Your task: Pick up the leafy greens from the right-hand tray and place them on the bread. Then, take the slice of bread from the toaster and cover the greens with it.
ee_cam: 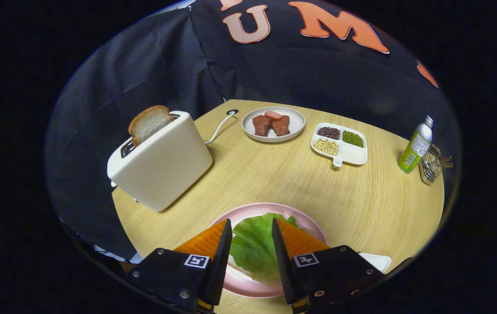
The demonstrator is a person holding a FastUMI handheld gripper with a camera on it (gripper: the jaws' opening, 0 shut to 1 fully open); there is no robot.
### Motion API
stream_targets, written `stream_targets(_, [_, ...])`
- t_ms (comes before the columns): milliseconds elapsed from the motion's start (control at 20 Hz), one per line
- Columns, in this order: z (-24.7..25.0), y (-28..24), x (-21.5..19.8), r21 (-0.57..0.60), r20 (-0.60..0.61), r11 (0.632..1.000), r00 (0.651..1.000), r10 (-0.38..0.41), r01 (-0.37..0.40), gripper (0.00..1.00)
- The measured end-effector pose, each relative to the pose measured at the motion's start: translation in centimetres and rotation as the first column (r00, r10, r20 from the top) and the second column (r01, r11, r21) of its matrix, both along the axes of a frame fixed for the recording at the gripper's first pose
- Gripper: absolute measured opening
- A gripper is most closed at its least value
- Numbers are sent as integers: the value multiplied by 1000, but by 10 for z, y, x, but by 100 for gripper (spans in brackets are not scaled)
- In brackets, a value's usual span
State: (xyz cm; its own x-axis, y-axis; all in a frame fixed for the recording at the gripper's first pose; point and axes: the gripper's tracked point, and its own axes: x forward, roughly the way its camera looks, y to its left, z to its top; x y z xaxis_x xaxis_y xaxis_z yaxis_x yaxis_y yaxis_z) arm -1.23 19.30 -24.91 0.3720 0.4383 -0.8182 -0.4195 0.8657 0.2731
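The leafy greens (255, 246) lie spread on the pink plate (313, 229), directly between my fingers. A pale sliver under the leaf's left edge may be the bread; the rest of it is hidden. My gripper (251, 223) hovers over the plate, open, with the fingers standing apart on either side of the leaf and not pressing on it. Beyond and to the left, a white toaster (163, 165) stands on the wooden table, with a slice of bread (149, 123) sticking up out of its slot.
At the far side of the table (283, 179) are a white plate of meat pieces (273, 124) and a divided white dish of beans (340, 143). A green bottle (416, 146) and a wire holder (430, 166) stand at the right edge. A white tray's corner (375, 261) lies right of my fingers.
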Motion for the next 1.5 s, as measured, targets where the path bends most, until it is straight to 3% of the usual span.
stream_targets(300, [49, 40, 10, 119, -42, 993, 999, 9, -4, 62])
stream_targets(600, [93, 91, 32, 194, -65, 981, 998, 0, 13, 79])
stream_targets(1250, [107, 198, 66, 190, -194, 982, 980, 41, -3, 81])
stream_targets(1500, [87, 217, 74, 109, -226, 994, 974, 33, -9, 82])
